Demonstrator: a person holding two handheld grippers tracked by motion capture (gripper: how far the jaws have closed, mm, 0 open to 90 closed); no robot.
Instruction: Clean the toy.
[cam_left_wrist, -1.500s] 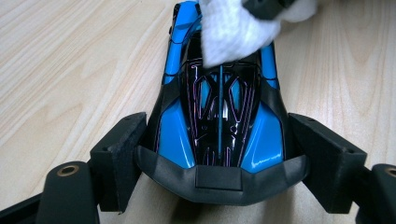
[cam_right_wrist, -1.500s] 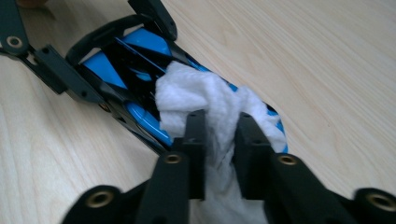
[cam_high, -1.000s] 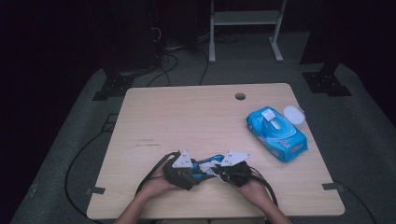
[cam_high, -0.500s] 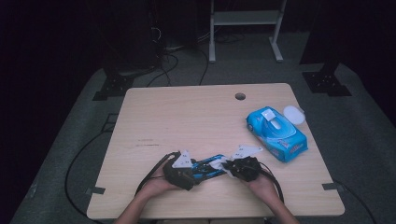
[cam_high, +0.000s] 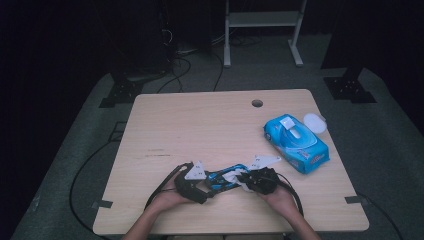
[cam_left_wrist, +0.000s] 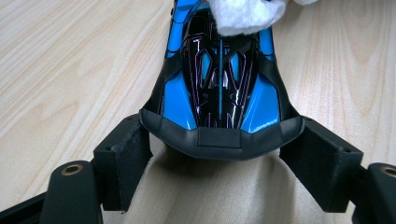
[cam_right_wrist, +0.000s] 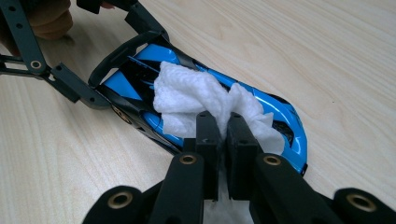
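The glossy blue-and-black toy car sat flat on the counter near its front edge, with a crumpled white wipe lying draped right over its roof.

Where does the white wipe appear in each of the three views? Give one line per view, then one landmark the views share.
High view: white wipe low centre, between the two grippers.
Left gripper view: top edge, right of centre, on the car's far end.
Right gripper view: centre, pinched in the jaws.
Shared landmark: blue toy car.
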